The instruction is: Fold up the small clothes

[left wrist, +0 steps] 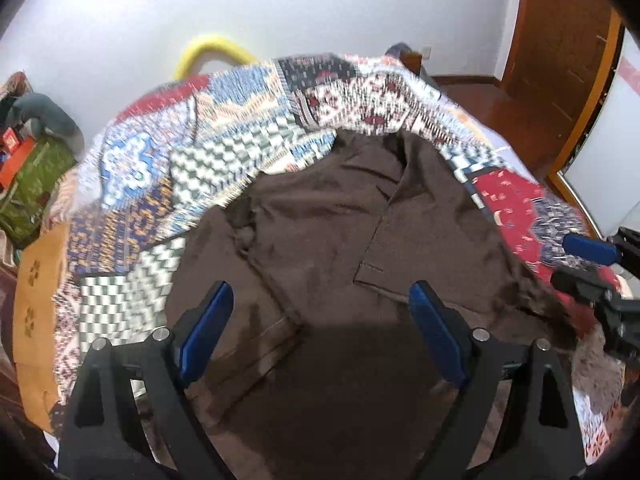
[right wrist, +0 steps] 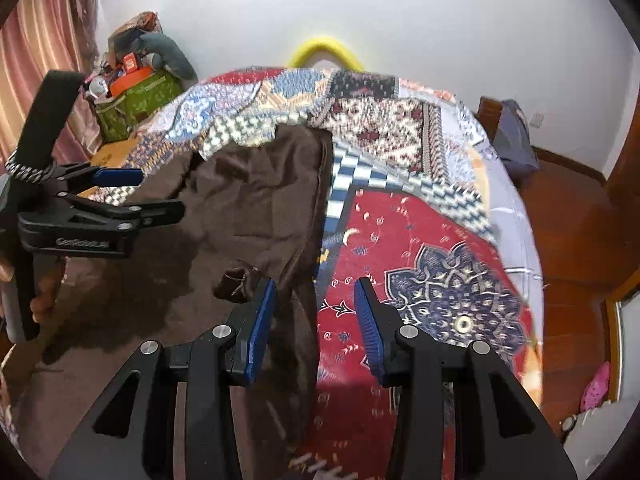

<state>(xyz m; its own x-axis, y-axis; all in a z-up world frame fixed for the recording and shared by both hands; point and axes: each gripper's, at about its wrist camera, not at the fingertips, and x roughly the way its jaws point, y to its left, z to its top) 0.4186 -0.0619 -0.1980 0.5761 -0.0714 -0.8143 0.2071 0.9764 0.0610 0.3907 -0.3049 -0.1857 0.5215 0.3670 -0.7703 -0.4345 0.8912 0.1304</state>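
**Open over brown garment on patchwork bed**

Poised above the bed: left gripper, blue pads spread wide, nothing between them. Directly beneath, brown garment, laid out mostly flat on patchwork quilt, with seams and a placket-like flap visible near the middle. Partly shadowed at its near end.

To the right: right gripper, jaws likewise apart and empty, hovering over the garment's right edge, where brown cloth meets the quilt's red panel. Just ahead of its left pad, a small bunched tab of brown fabric, raised off the surface.

Seen from the right wrist camera, left gripper side-on at the frame's left, held over the garment's far side, jaws apart. Seen from the left wrist camera, right gripper at the far right edge, beside the garment's ragged right border.

Beyond the quilt: white wall, yellow curved tube behind the bed, green bag piled with items at the left, wooden door at the right. Edges of both views blurred.
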